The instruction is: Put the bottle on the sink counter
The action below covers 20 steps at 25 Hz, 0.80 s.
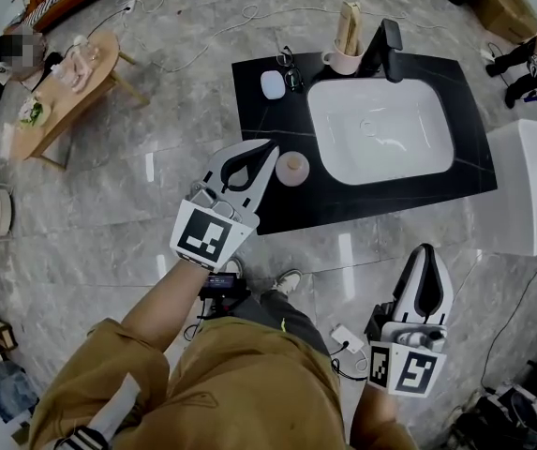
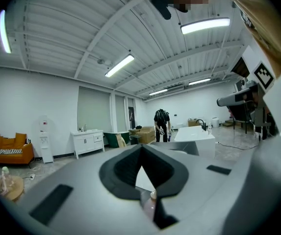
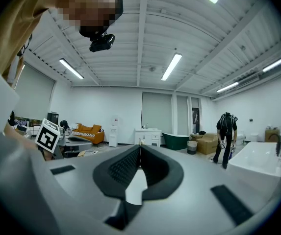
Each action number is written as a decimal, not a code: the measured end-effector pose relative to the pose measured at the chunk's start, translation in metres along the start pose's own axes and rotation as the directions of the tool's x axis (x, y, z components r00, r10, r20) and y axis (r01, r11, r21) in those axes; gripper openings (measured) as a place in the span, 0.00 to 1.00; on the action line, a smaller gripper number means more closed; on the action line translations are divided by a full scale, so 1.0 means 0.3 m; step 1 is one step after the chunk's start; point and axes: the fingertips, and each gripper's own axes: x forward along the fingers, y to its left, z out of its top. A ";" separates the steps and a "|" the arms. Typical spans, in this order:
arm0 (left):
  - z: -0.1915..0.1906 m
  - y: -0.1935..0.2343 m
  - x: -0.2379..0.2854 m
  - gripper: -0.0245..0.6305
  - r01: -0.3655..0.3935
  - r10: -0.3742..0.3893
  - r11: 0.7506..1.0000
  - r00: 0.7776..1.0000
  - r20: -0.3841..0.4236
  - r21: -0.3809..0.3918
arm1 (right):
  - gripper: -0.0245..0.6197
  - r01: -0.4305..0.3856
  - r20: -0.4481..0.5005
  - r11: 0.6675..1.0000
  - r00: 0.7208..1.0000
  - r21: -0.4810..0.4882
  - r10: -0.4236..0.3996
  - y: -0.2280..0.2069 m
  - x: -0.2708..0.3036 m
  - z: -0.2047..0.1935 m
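Tan sleeve (image 1: 109,364) fills the head view's foot. Beyond it the bottle (image 1: 292,168) stands on the black worktop (image 1: 268,209), just left of the sink (image 1: 317,148), so the task looks done. Left gripper (image 1: 268,151), closed on nothing, hovers near, probably clear to avoid knocking it. Right gripper (image 1: 427,254), closed and empty, hangs idle. Seen from above, the bottle's shape is unclear.

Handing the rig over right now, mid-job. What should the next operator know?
Left tongs: shut, empty, close beside the bottle.
Right tongs: shut, empty, low and short of the sink counter.
Bottle: stands on the black counter, left of the white basin, held by neither.
Done: bottle is on the counter.
Left: apparently nothing; just draw the left tongs clear without knocking it.
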 end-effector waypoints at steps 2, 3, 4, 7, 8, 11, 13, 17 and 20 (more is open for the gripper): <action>0.026 0.004 -0.013 0.04 -0.005 0.004 1.000 1.000 0.020 0.006 | 0.05 0.000 0.005 1.000 1.000 0.000 0.000 0.001 -0.006 0.010; 0.035 0.005 -0.019 0.04 -0.006 0.005 1.000 1.000 0.025 0.008 | 0.05 0.000 0.007 1.000 1.000 0.000 0.000 0.002 -0.009 0.013; 0.041 0.005 -0.025 0.04 -0.006 0.005 1.000 1.000 0.027 0.009 | 0.05 0.001 0.010 1.000 1.000 0.000 -0.001 0.002 -0.012 0.015; 0.052 0.004 -0.039 0.04 -0.005 0.005 1.000 1.000 0.029 0.006 | 0.05 0.000 0.018 1.000 1.000 -0.004 0.000 -0.002 -0.014 0.021; 0.057 0.003 -0.043 0.04 -0.005 0.005 1.000 0.999 0.031 0.004 | 0.05 0.001 0.021 1.000 1.000 -0.005 -0.001 -0.006 -0.014 0.024; 0.077 0.000 -0.055 0.04 -0.008 0.008 1.000 0.999 0.038 -0.005 | 0.05 0.007 0.027 1.000 1.000 -0.010 -0.007 -0.021 -0.019 0.033; 0.094 -0.003 -0.062 0.04 -0.011 0.012 1.000 0.999 0.042 -0.019 | 0.05 0.012 0.028 1.000 1.000 -0.016 -0.011 -0.032 -0.025 0.038; 0.119 -0.010 -0.076 0.04 -0.020 0.021 0.999 0.999 0.044 -0.035 | 0.05 0.018 0.031 1.000 0.999 -0.020 -0.018 -0.052 -0.033 0.043; 0.135 -0.008 -0.086 0.04 -0.027 0.029 0.999 0.999 0.046 -0.041 | 0.05 0.020 0.035 1.000 0.999 -0.022 -0.019 -0.061 -0.034 0.050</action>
